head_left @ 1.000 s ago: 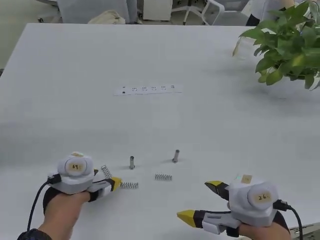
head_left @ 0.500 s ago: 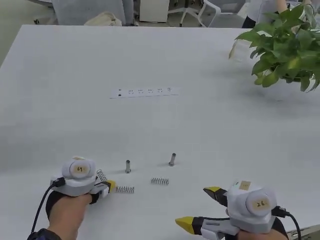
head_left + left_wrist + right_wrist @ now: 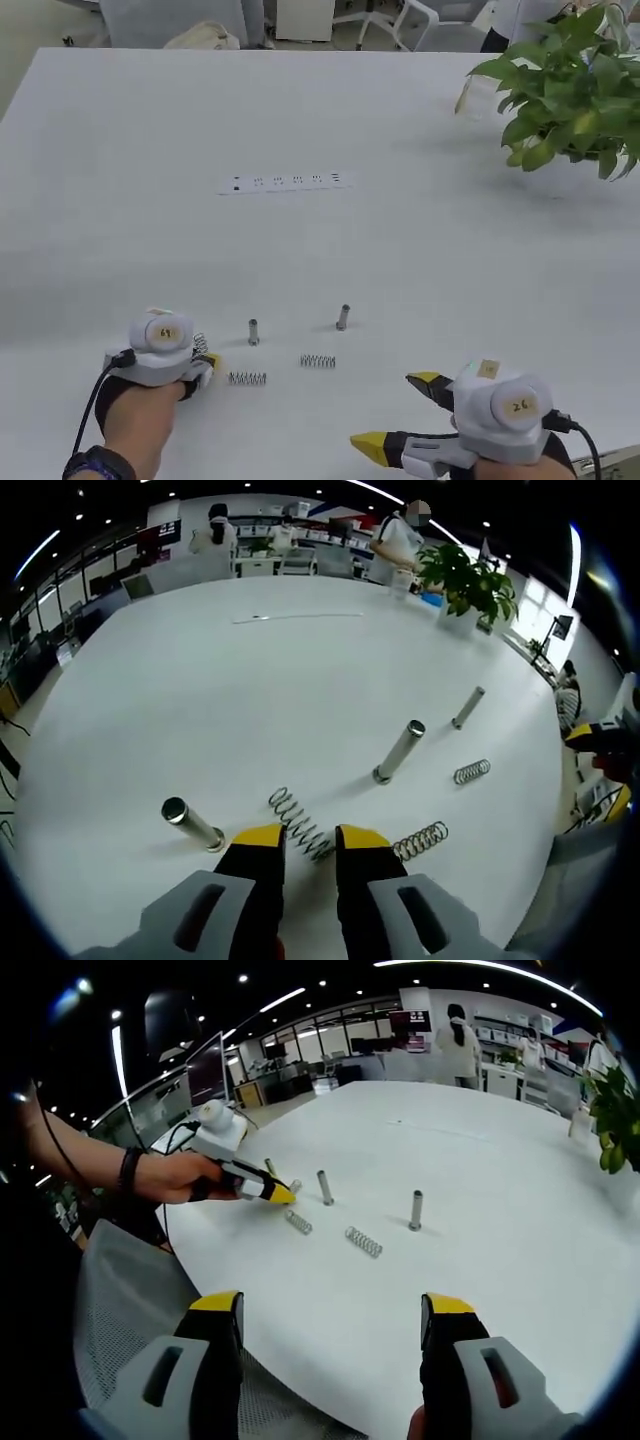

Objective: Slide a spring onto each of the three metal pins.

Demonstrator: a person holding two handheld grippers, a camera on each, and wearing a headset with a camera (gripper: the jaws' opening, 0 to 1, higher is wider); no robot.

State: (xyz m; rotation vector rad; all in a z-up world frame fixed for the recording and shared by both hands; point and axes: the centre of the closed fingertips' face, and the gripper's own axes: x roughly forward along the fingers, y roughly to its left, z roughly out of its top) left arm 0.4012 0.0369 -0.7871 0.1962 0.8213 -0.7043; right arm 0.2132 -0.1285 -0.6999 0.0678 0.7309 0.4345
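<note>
A wide white worktop [image 3: 420, 250] is seen, matt and bare over most of its span. A white power strip [image 3: 285, 182] is set near its middle, parallel with the far edge, and a leafy potted plant [image 3: 565, 85] is placed at the far right corner. Office chairs [image 3: 420, 18] are seen beyond the far edge. In the gripper views an open office is shown, with rows of ceiling lights and standing people [image 3: 458, 1045].

The task's things are gathered close to the near edge, left of its middle. Three metal pins are stood upright, long axes vertical. The left pin [image 3: 192, 823] is found just beside the left gripper's jaws, with the middle pin [image 3: 253, 332] and the right pin [image 3: 343, 318] further toward the right edge. Two springs are laid flat just on the near side of these pins, long axes roughly parallel with the near edge: the second spring [image 3: 247, 378] and the third spring [image 3: 318, 361].

The left gripper [image 3: 311, 838] is held low over the worktop by the left pin. Its jaws are drawn almost together and clamped on one end of the first spring [image 3: 298, 822], whose free end is pointed forward out of the jaws, toward the gap between the left pin and the middle pin. The right gripper [image 3: 393, 410] is held at the near edge toward the right corner, well apart from the pins, with its jaws spread wide.
</note>
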